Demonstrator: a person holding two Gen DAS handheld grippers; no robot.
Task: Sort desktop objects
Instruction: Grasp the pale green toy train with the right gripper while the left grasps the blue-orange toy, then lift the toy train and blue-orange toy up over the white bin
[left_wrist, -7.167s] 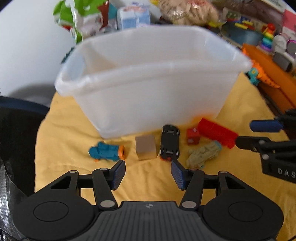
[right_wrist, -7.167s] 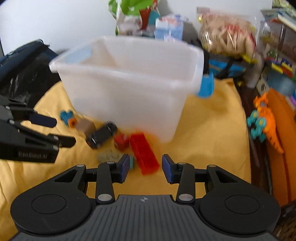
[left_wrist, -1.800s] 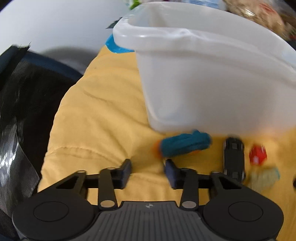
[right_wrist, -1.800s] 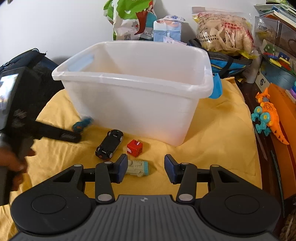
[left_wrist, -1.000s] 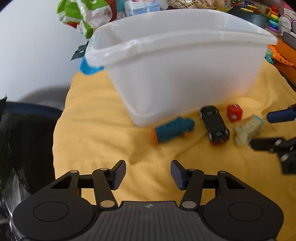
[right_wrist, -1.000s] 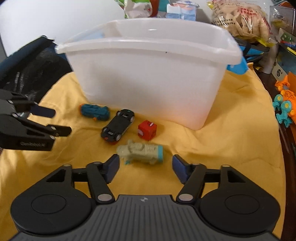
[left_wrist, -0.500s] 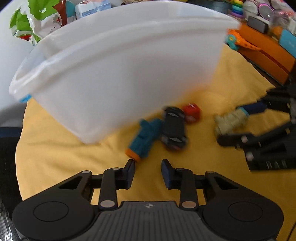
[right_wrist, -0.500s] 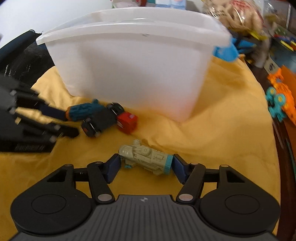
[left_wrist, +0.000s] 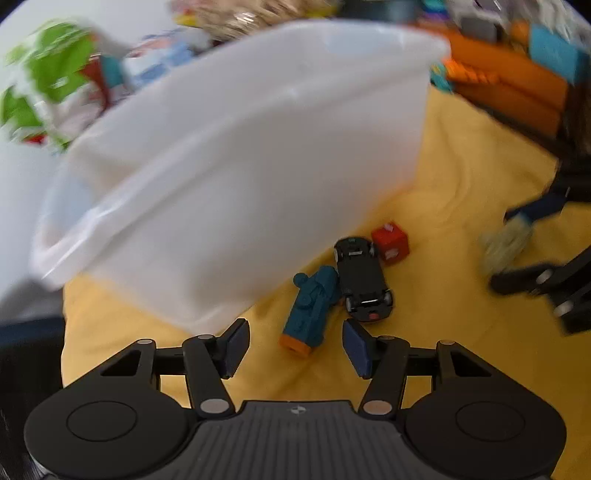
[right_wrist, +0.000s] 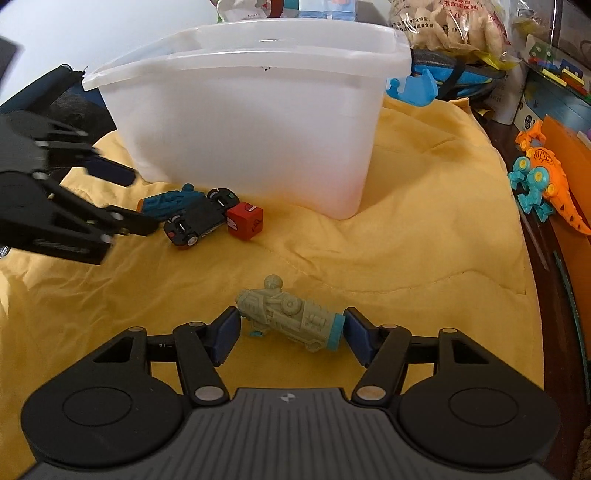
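Note:
A white plastic bin stands on a yellow cloth. In front of it lie a teal toy with an orange end, a black toy car and a red cube. My left gripper is open, its pads just short of the teal toy's orange end. My right gripper is open with a pale green toy train lying between its pads, resting on the cloth. The left gripper also shows in the right wrist view, beside the teal toy.
Snack bags and cartons stand behind the bin. A blue clip sits at the bin's right corner. An orange and teal dinosaur toy lies on the right by orange boxes. A dark bag lies at the left.
My left gripper has opened wider and closed in on the teal toy. My right gripper has moved forward, so its pads now flank the green train.

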